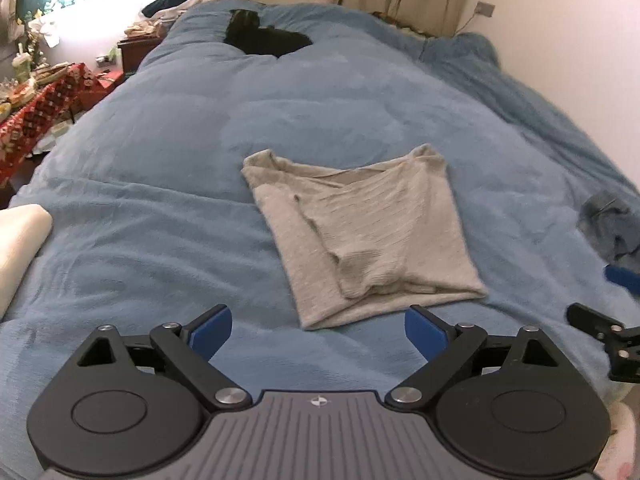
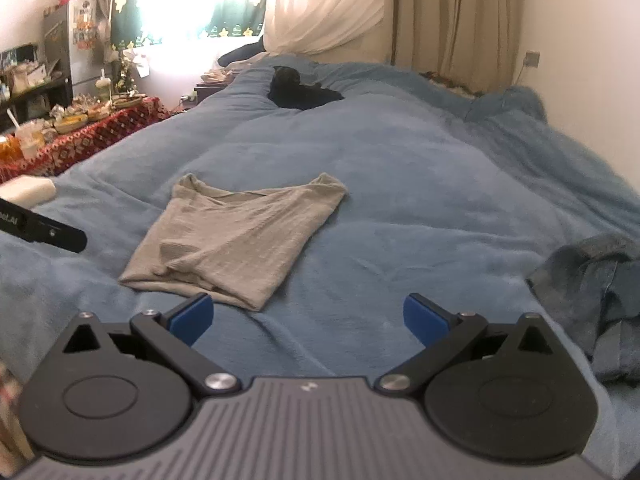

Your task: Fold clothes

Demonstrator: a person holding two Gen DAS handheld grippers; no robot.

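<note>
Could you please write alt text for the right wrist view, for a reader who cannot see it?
A folded grey garment lies flat on a blue bedspread, just ahead and left of the right tongs, which are open and empty. A crumpled blue denim garment sits at the right edge, a black item lies near the far end, and a cluttered side table stands left.

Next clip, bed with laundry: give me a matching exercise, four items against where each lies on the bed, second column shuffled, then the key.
Items:
1. grey shirt
2. black garment
3. denim garment
4. white folded cloth

Places:
A. far end of the blue blanket, near the curtains
B. near right side of the bed, crumpled
C. middle of the bed, folded flat
D. near left edge of the bed

Pairs: 1-C, 2-A, 3-B, 4-D
</note>
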